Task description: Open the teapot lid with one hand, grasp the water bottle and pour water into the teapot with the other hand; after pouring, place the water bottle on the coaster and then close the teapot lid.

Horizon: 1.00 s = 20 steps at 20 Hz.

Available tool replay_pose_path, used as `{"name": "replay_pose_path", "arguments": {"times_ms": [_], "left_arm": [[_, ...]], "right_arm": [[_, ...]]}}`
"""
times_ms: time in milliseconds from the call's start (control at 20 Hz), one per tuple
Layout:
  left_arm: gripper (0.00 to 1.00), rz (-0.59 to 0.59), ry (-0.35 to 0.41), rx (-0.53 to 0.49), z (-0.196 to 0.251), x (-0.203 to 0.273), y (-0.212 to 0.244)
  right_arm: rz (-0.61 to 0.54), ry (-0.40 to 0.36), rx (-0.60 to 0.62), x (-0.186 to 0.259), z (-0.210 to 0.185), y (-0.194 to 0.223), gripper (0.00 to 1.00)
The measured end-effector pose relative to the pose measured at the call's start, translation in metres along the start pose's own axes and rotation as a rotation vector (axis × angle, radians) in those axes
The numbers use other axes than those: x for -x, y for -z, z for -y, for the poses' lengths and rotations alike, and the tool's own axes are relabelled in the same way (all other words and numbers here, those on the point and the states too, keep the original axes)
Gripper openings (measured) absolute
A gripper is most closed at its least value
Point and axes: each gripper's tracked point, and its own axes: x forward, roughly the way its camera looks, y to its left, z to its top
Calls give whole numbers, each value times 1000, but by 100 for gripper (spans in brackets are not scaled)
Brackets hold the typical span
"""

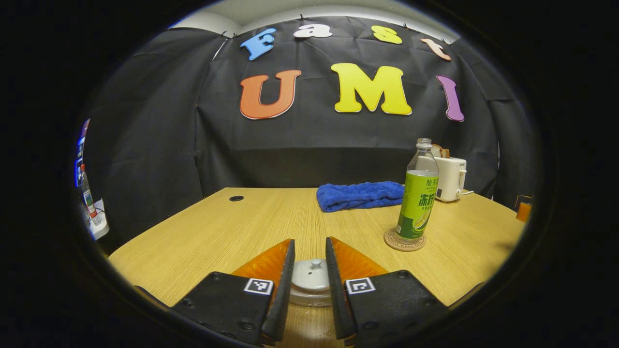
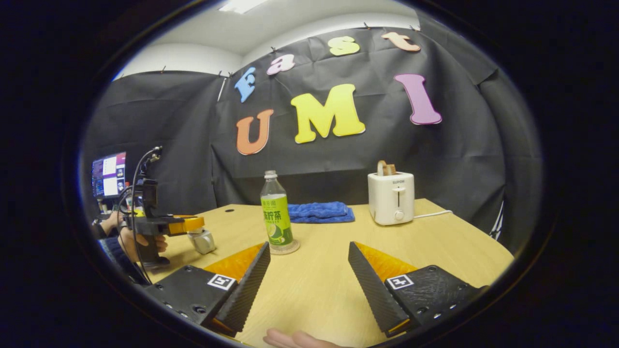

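A white teapot lid [image 1: 312, 280] with a small knob sits on the glass teapot [image 2: 203, 240] near the table's front edge. My left gripper [image 1: 310, 240] straddles the lid, its fingers a narrow gap apart; the knob stands free between them, touching neither. In the right gripper view, a hand holds that gripper [image 2: 186, 224] just over the teapot. The green-labelled water bottle [image 1: 417, 198] [image 2: 276, 215] stands upright on a round coaster [image 1: 405, 240] [image 2: 285, 249]. My right gripper [image 2: 309, 251] hovers open above the table, short of the bottle, holding nothing.
A folded blue towel [image 1: 360, 195] [image 2: 319, 211] lies at the back of the wooden table [image 1: 232, 227]. A white toaster [image 2: 390, 197] [image 1: 450, 178] with its cord stands back right. A monitor [image 2: 109, 174] glows beyond the table's left side.
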Motion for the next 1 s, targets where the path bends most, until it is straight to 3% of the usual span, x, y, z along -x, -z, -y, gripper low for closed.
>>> {"name": "replay_pose_path", "arguments": {"times_ms": [200, 350, 550, 600, 700, 1000], "left_arm": [[58, 16, -14, 26, -3, 0, 1], [58, 16, -2, 31, 2, 0, 1], [37, 11, 4, 17, 5, -3, -1], [17, 0, 12, 12, 7, -6, 1], [8, -2, 4, 4, 7, -7, 0], [4, 10, -3, 7, 2, -9, 5]], "right_arm": [[-1, 0, 12, 2, -6, -2, 97], [-1, 5, 28, 5, -9, -3, 97], [-7, 8, 37, 4, -10, -1, 97], [-10, 8, 37, 3, -10, 0, 97], [-12, 5, 35, 2, -11, 1, 97], [-32, -2, 48, -3, -16, 9, 97]]}}
